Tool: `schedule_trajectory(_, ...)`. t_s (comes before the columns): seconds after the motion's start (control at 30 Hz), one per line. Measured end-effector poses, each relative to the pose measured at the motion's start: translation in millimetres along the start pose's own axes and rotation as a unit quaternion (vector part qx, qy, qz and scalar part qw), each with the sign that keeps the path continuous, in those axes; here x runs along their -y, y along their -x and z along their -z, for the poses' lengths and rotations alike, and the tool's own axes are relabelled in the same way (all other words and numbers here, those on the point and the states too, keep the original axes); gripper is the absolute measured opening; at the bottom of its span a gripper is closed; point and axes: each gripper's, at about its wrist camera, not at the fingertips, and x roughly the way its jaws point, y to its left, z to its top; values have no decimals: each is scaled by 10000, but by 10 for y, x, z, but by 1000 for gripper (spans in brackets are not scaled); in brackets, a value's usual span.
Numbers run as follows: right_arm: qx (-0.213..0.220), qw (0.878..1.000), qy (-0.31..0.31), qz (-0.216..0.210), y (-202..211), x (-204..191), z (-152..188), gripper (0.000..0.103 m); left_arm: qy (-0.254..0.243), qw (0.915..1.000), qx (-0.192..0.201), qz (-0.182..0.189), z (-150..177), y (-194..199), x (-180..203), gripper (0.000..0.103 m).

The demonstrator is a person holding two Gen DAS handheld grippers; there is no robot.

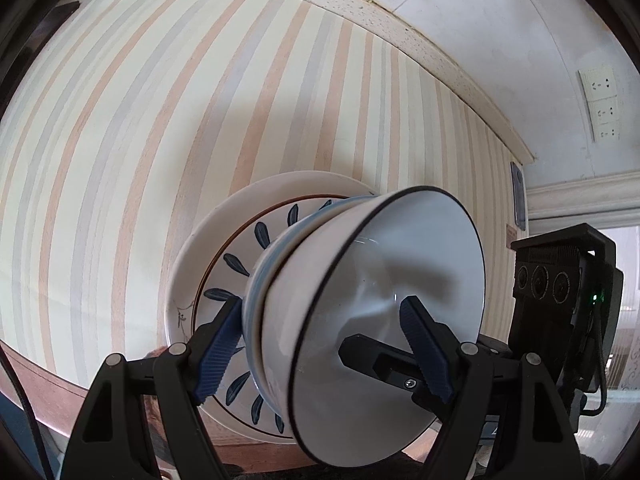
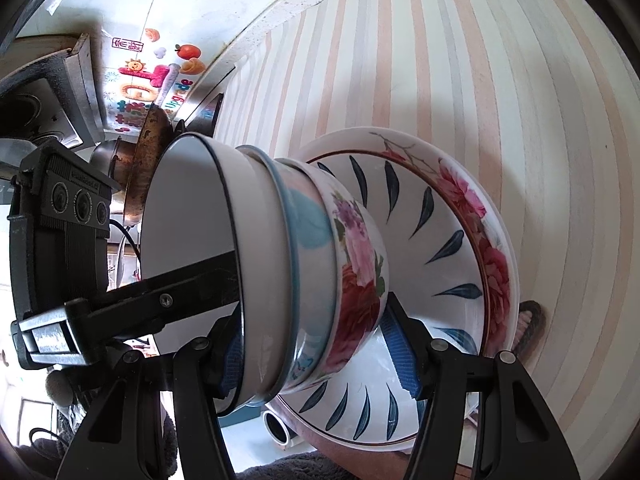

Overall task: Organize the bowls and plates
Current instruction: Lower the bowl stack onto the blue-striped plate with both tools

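Three nested bowls stand in a plate stack on the striped tablecloth (image 1: 160, 120): a white dark-rimmed bowl (image 1: 380, 280) on top, a blue-rimmed bowl (image 2: 308, 220) under it, and a rose-patterned bowl (image 2: 360, 260) at the bottom. Beneath lie a blue-leaf plate (image 2: 420, 240), a rose-rimmed plate (image 2: 464, 192) and a cream plate (image 1: 192, 248). My left gripper (image 1: 322, 304) clamps the bowls with one pad inside the white bowl and one on the outside. From the opposite side my right gripper (image 2: 312, 312) clamps them the same way, its outer pad under the rose bowl.
The table's wooden edge (image 1: 48, 392) runs close below the plates. Wall sockets (image 1: 600, 104) sit at the far right. A rusty pan (image 2: 148, 160) and stove items stand beyond the bowls. A sandalled foot (image 2: 528, 320) shows past the table edge.
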Motion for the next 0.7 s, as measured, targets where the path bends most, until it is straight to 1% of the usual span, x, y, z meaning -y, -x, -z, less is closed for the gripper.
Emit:
schedule_trajectory(0.13, -10, 10000, -73, 22, -1, 7, 27, 63, -88, 10000, 6, -44, 5, 13, 22, 78)
schedule_trajectory(0.37, -14, 9997, -177, 154, -9, 0, 72, 63, -378, 9985, 217, -328, 58, 173, 110, 78)
schedule_trajectory(0.57, 145, 9994, -223, 219, 93, -26, 123, 63, -595, 9950, 483, -637, 161, 364, 163, 78)
schedule_trajectory(0.7, 385, 9986, -129, 328, 258, -118, 183, 63, -746, 9897, 741, -969, 287, 533, 212, 78)
